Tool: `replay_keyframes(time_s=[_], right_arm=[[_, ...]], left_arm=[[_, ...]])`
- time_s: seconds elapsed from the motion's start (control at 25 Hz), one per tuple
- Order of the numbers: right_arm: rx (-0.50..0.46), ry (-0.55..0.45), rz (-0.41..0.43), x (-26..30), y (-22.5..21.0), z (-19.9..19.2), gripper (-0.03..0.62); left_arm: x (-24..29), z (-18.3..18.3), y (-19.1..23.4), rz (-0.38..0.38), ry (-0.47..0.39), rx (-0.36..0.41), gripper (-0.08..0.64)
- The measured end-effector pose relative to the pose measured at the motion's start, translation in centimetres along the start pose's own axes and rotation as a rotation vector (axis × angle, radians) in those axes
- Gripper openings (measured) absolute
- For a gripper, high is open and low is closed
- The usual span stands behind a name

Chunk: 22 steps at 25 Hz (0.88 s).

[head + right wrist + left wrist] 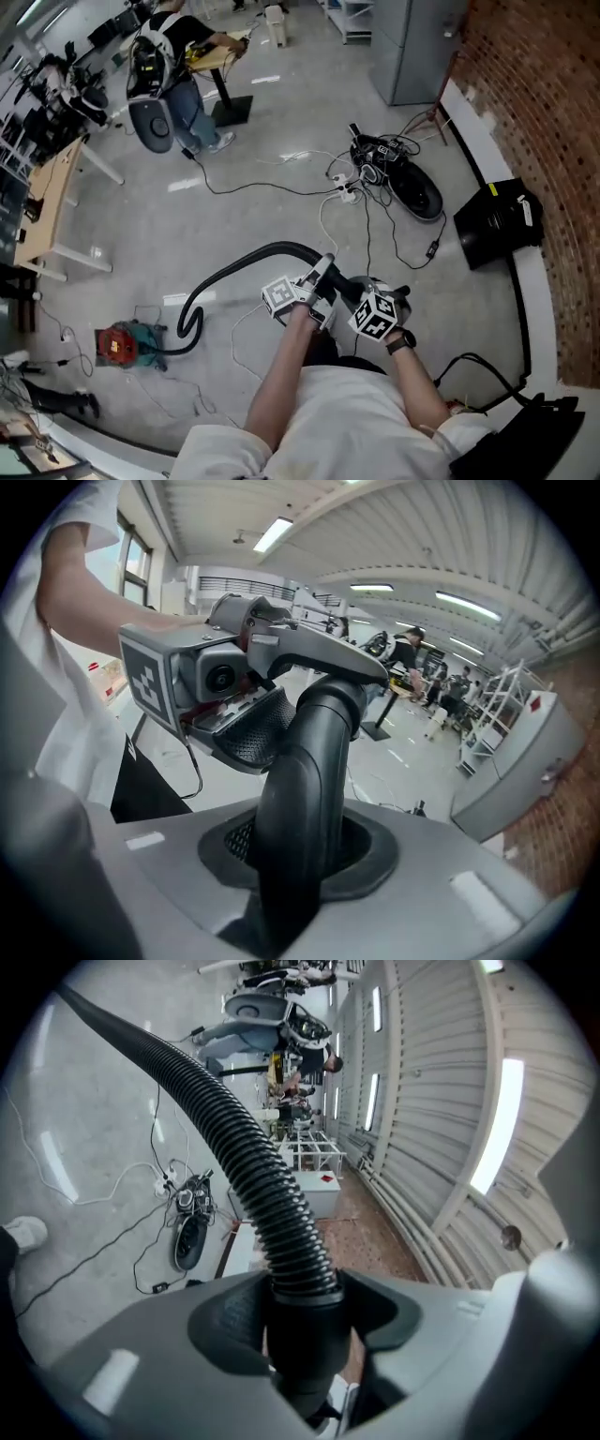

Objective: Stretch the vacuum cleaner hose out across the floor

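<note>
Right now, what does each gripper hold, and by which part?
Both hold the vacuum hose. The left gripper grips the smooth collar where the ribs end; the right gripper grips the bent rigid tube beyond it.

- Your left gripper (305, 1335) has its fingers (220, 1321) closed on the vacuum cleaner hose (253, 1176), at its smooth cuff.
- Your right gripper (300, 846) clamps the hose's curved rigid end, just behind the left gripper.
- Your left forearm (286, 375) and right forearm (417, 380) reach forward, with the grippers side by side and nearly touching.
</note>
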State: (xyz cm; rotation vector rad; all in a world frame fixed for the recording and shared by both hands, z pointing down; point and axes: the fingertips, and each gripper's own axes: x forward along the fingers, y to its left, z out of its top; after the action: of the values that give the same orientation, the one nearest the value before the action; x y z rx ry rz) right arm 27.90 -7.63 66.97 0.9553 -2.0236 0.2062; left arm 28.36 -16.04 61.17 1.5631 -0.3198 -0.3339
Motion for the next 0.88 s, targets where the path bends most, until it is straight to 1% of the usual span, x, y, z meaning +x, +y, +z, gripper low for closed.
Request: replay_keyframes(time_s=[0.08,0.16,0.28,0.4,0.48,0.64,0.76,0.88], right_arm=[[0.054,0.017,-0.046,-1.1,-1.6,-3.1,0.107],[0.099,0.031,-0.087,-1.8,-2.7,-5.5,0.109],[0.150,0.052,-0.157,-2.8,-4.9,-8.0,0.110],[0.175,0.085,-0.195,-3.8,-9.0,-11.6,0.112],[0.176,0.118,-0.188,-4.3,-12.6,-14.9,0.114],[0.151,0.199,-0.155,-6.1,-18.4,-20.0,0.115],[0.118,0.230,-0.136,-7.1,-22.0,-22.2,0.115],[0.084,0.224,-0.086,-6.7,-23.6,-23.2,0.115]], left_arm=[[3.4,-2.5,0.6,-0.006,0.066,0.002,0.227],[5.6,-4.4,1.5,0.003,0.120,-0.012,0.227],[9.1,-6.3,2.3,0.000,0.197,-0.027,0.228],[14.4,-8.0,3.8,0.007,0.247,-0.041,0.228],[18.9,-9.0,5.7,0.026,0.249,-0.073,0.229],[26.2,-11.2,6.9,0.012,0.223,-0.195,0.228],[30.2,-11.8,7.3,0.007,0.194,-0.235,0.227],[31.6,-11.6,7.8,0.034,0.149,-0.259,0.228]])
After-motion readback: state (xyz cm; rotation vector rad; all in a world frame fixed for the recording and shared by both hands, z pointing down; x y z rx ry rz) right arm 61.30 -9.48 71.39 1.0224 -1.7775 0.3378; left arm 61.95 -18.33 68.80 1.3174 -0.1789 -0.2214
